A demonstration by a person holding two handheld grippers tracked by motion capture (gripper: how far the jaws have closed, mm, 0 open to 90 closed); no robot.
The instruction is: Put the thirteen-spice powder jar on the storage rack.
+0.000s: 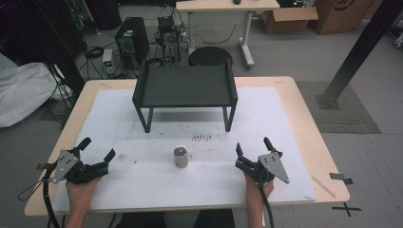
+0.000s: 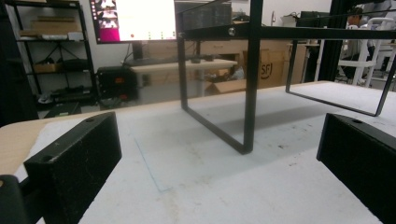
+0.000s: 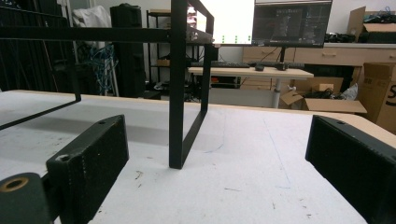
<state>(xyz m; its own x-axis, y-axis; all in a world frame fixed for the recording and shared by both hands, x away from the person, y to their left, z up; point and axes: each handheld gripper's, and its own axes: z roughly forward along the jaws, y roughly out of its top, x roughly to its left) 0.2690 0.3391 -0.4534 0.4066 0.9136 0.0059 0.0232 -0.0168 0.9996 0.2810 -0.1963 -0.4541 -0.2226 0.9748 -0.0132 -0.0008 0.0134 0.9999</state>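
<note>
**Both grippers released, cylinder upright at mid-table**

High view: a small grey metal cylinder stands on the white mat, roughly midway between the table's left and right edges and nearer the front edge than the back. Its long axis runs vertical; the flat round top faces up. It has no visible spout or handle, so no sideways heading can be read. Nothing touches it.

The left gripper rests near the front-left corner of the mat, held from below by the person's left hand. Its jaws stand spread wide, nothing between them, pointing toward the back edge and slightly inward. In the left gripper view, bare mat lies between the two black jaws.

The right gripper sits near the front-right part of the mat, in the right hand. Its jaws are also spread apart and empty, aimed toward the back edge. In the right gripper view, bare mat lies between them.

The cylinder lies between the two grippers, well apart from each.

A black raised shelf on thin legs stands at the back middle of the mat, behind the cylinder. A row of small dark marks lies on the mat just in front of it.
</note>
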